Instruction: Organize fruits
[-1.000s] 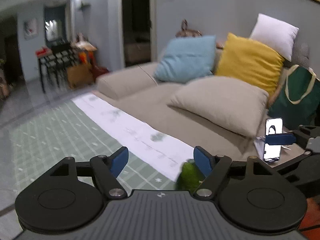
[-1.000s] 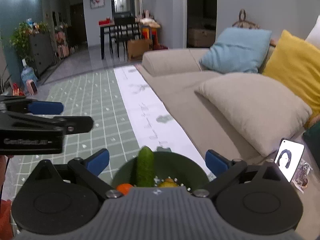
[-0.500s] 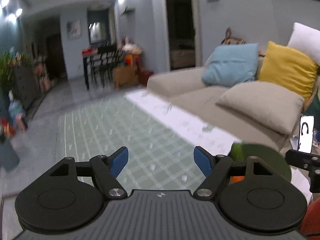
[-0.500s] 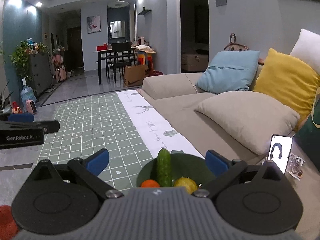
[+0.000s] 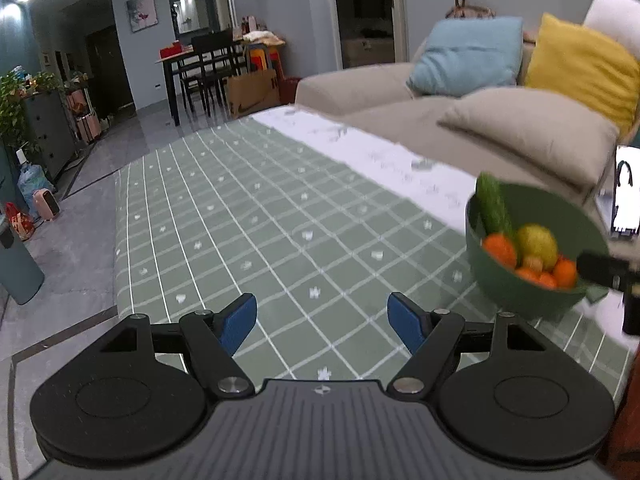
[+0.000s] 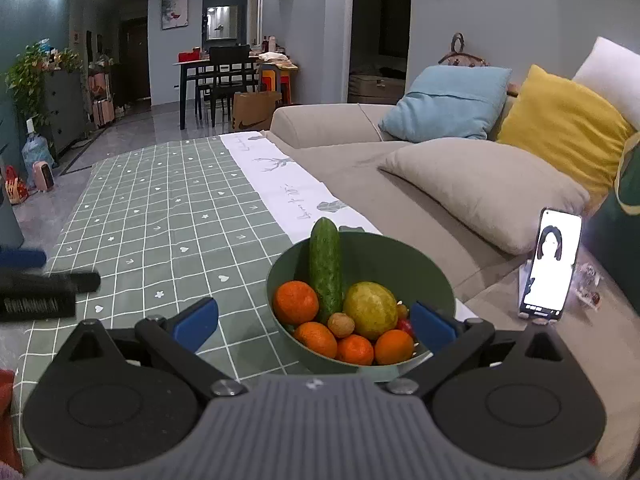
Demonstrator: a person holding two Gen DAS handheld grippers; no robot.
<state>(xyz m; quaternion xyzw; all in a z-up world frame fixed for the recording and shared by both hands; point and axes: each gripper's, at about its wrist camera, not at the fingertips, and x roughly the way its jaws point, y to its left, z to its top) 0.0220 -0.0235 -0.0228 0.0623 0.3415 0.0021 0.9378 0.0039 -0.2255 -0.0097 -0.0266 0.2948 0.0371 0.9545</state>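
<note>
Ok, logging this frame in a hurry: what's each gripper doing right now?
Left gripper: open, holding nothing, above the green checked cloth.
Right gripper: open, holding nothing, facing the green bowl of fruit.

The left gripper has a ribbed dark grey body, two round black discs, black linkage arms with silver screws, and blue finger pads. The right gripper looks the same, with a small white logo on its grey ribbed housing.
</note>
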